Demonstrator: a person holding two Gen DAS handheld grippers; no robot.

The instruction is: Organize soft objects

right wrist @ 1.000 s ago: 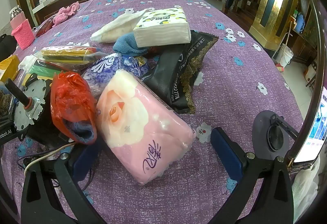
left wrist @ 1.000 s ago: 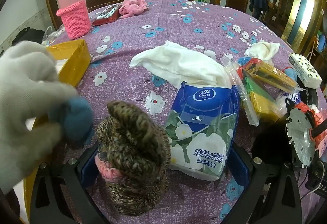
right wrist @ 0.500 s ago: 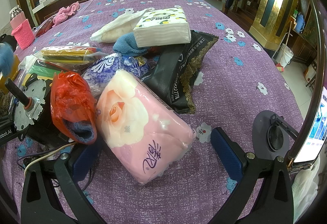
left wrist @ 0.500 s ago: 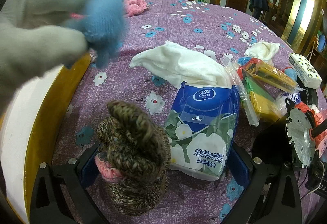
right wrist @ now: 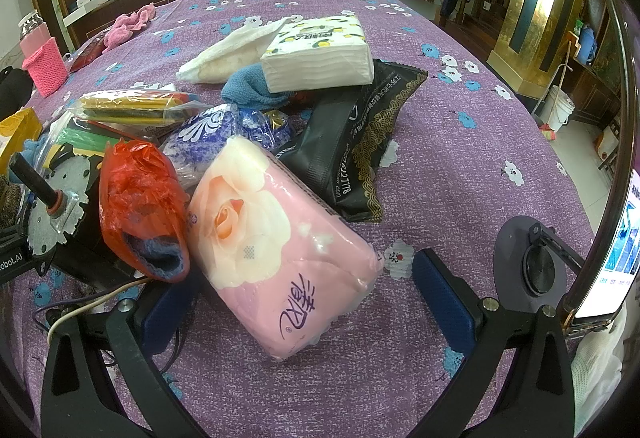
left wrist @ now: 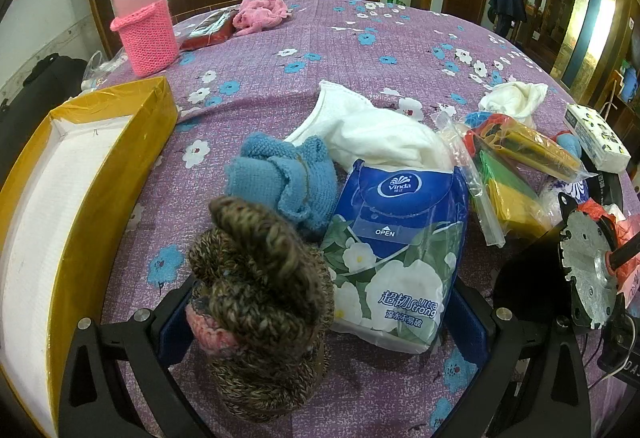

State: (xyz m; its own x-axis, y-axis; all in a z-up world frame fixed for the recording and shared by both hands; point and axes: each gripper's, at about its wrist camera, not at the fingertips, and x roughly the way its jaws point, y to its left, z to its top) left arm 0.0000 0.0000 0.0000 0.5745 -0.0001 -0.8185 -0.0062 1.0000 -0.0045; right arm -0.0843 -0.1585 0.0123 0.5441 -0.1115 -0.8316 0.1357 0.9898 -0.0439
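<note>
- Left wrist view: the left gripper (left wrist: 320, 322) rests low on the purple flowered tablecloth (left wrist: 328, 50), its fingers spread wide. Between them sit two things at once, a brown knitted piece (left wrist: 260, 294) against the left finger and a blue Vinda tissue pack (left wrist: 400, 262) towards the right finger; neither is squeezed, so the gripper frames them rather than holds them.
- A blue knitted piece (left wrist: 280, 178) lies on the cloth just behind the brown one, touching the tissue pack's edge and a white cloth (left wrist: 372, 130). It looks dropped loose, not sorted.
- The yellow box (left wrist: 92, 174) stands open at the left, its white floor bare in what shows; it is probably the place meant for the soft things, and close enough for a short carry.
- A clear bag of coloured items (left wrist: 516, 166) lies to the right, apart from the knitwear.
- Right wrist view: the right gripper (right wrist: 304, 302) also has its fingers parted, with a pink tissue pack (right wrist: 272, 238) lying aslant between them, nearer the left finger and not gripped.
- A red plastic bag (right wrist: 140, 206) with blue knit inside leans against that pack, so lifting the pack may tip it.
- Behind lie a black packet (right wrist: 356, 142) and a white napkin pack (right wrist: 320, 54), heaped and unsorted.
- Judging by this, the sorting has barely begun.
</note>
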